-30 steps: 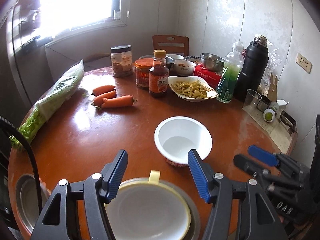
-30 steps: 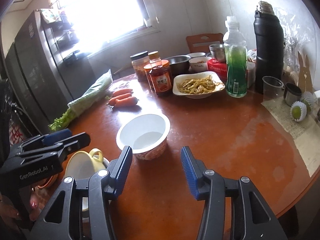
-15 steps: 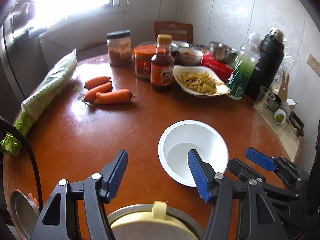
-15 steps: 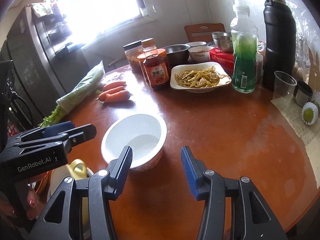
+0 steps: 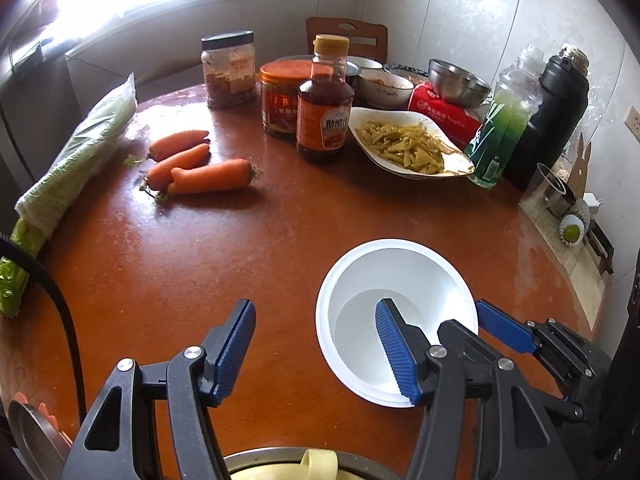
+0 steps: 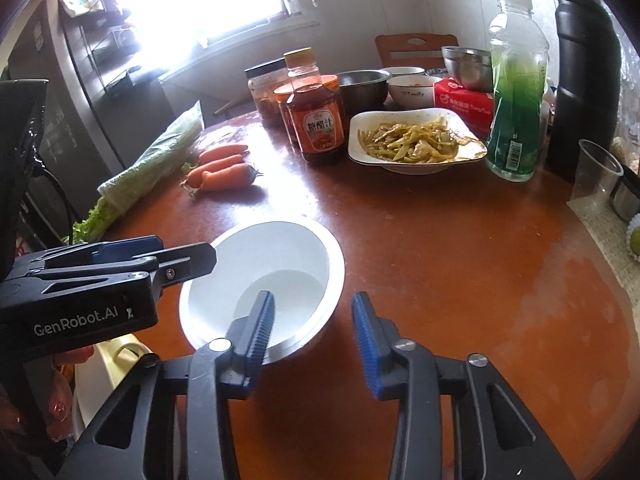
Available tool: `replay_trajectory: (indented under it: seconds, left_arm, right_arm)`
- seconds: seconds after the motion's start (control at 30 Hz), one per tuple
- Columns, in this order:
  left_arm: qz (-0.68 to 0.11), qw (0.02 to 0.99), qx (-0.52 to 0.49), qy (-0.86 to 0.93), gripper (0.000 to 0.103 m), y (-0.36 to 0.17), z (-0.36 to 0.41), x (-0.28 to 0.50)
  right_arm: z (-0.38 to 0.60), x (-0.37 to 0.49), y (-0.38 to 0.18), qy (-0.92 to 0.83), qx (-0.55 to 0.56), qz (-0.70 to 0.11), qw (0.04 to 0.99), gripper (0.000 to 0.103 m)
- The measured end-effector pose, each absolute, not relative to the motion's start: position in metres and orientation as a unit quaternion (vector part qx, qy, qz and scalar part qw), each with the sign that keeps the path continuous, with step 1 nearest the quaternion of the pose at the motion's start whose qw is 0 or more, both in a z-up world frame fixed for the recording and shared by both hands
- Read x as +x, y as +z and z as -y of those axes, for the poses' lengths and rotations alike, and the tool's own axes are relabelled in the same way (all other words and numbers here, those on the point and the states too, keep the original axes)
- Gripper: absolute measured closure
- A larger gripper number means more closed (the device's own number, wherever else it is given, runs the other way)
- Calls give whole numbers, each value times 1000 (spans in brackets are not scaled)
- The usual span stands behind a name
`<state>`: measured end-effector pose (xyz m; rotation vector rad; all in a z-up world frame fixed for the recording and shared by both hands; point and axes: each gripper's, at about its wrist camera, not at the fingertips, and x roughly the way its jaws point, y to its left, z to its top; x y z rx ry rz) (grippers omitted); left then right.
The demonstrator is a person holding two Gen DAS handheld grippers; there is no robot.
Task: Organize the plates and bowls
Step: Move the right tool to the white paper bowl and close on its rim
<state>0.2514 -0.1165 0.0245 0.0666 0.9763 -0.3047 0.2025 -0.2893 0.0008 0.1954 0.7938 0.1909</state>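
Round reddish-brown table (image 5: 280, 240), crowded along the far side: carrots (image 5: 200, 168), bagged greens (image 5: 76, 156), sauce bottle (image 5: 325, 100), dish of stir-fried strips (image 5: 408, 144), steel bowl (image 5: 458, 80), green bottle (image 5: 506, 120), black flask (image 5: 556, 108). Empty white bowl (image 6: 264, 284) upright near the front edge, on bare tabletop, well apart from the food. Right gripper (image 6: 314, 328) straddling the near-right rim: one blue pad inside the bowl, the other outside the wall, jaws closing with the rim between them, pads not visibly pressing yet. Left gripper (image 5: 316, 348) spread about halfway, holding nothing; one pad over the bowl's interior in its own view, the other over bare table, contact not confirmed. Yellow-rimmed dish with a tab handle (image 5: 316, 462) at the very bottom of the left view, sitting in a metal plate, mostly cut off. Step in hand, by judgement: taking hold of the white bowl for stacking or relocating. Next move likely calls for a firm pinch on the thin rim, a level lift, and clearance from the left gripper close alongside. Thin wall could flex or tip if pinched off-centre.
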Motion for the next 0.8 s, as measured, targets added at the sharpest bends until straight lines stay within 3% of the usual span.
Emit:
replay_trajectory:
  seconds: [0.2, 0.3, 0.37, 0.57, 0.8]
  left_arm:
    - [-485, 858, 31, -165, 44, 14, 121, 256]
    - [-490, 854, 29, -173, 54, 10, 124, 256]
    - [-496, 849, 28, -178, 66, 6, 126, 256]
    - [-496, 849, 35, -177, 78, 3, 125, 253]
    - [-481, 858, 35, -177, 78, 11, 120, 247]
  right_arm:
    - [289, 205, -5, 97, 102, -389, 910, 77]
    - [288, 204, -5, 102, 103, -386, 911, 79]
    - [285, 204, -5, 105, 99, -385, 912, 80]
    - [282, 203, -3, 106, 97, -381, 913, 81]
    - [279, 201, 2, 106, 92, -378, 915, 81]
